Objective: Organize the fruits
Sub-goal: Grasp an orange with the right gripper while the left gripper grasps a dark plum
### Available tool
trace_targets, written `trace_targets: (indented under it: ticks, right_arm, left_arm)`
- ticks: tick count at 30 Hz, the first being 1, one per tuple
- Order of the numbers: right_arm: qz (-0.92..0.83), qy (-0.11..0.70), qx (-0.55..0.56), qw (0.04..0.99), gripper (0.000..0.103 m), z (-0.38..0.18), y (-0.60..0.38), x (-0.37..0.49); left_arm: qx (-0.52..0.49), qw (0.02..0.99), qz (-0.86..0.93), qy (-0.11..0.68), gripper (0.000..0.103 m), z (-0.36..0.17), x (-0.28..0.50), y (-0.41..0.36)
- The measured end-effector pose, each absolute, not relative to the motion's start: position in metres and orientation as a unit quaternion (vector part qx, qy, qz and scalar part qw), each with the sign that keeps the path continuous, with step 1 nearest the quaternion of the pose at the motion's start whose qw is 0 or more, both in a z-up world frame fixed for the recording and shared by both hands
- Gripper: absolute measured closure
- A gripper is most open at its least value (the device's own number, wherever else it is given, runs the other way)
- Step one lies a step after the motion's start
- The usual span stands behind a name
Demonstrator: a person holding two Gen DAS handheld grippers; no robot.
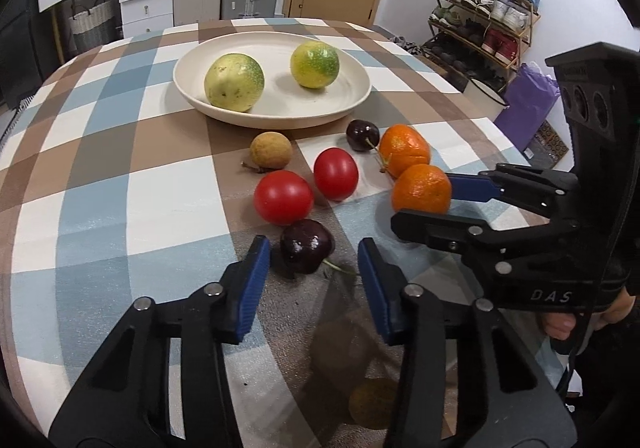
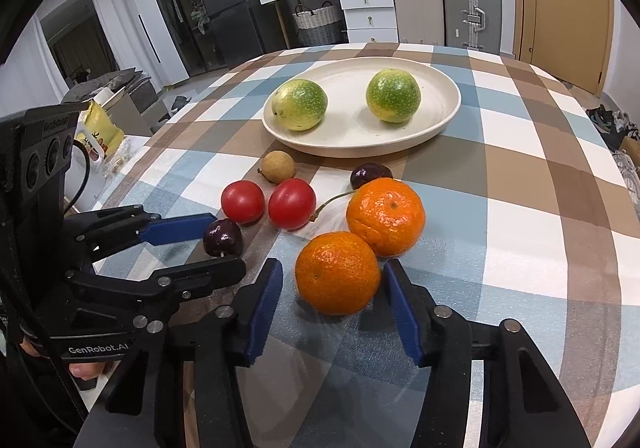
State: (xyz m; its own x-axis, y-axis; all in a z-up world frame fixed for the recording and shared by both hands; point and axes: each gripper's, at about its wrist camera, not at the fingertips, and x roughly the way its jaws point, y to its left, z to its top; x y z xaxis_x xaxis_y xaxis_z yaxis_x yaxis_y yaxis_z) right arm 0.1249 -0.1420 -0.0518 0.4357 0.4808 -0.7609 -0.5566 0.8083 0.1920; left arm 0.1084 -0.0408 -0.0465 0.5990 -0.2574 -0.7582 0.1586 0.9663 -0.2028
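Observation:
My left gripper (image 1: pixel 314 248) is open, with a dark cherry (image 1: pixel 307 251) between its blue fingertips and a gap on both sides. My right gripper (image 2: pixel 333 266) stands open around the nearer orange (image 2: pixel 338 273); its right pad is almost touching and its left pad is apart. A second orange (image 2: pixel 385 216) touches the first from behind. Two red tomatoes (image 1: pixel 283 197) (image 1: pixel 335 173), a brown longan (image 1: pixel 271 150) and another cherry (image 1: pixel 362 134) lie in front of the cream plate (image 1: pixel 280 120). The plate holds two green-yellow round fruits (image 1: pixel 234 82) (image 1: pixel 315 64).
A checked brown, blue and white cloth (image 2: pixel 520 208) covers the round table. The two grippers sit close side by side at the near edge. Beyond the table stand a shoe rack (image 1: pixel 480 16) and a purple bag (image 1: pixel 528 100). A yellow packet (image 2: pixel 100 128) lies off the left side.

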Motion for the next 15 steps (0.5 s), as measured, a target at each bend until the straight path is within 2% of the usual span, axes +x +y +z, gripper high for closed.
trace_targets:
  ticks: [5, 10, 15]
  right_arm:
    - [0.309, 0.433, -0.043, 0.846, 0.053, -0.0511, -0.1419, 0.1231]
    - [0.307, 0.433, -0.042, 0.847, 0.062, -0.0512, -0.1443, 0.124]
    - [0.309, 0.431, -0.04, 0.847, 0.062, -0.0515, -0.1467, 0.1226]
  left_arm:
    - [-0.071, 0.892, -0.118, 0.432, 0.079, -0.0464, 0.1068, -0.0368]
    - [-0.084, 0.892, -0.116, 0.428, 0.079, -0.0459, 0.1064, -0.0311]
    - [-0.084, 0.894, -0.117, 0.424, 0.079, -0.0439, 0.1051, -0.0309]
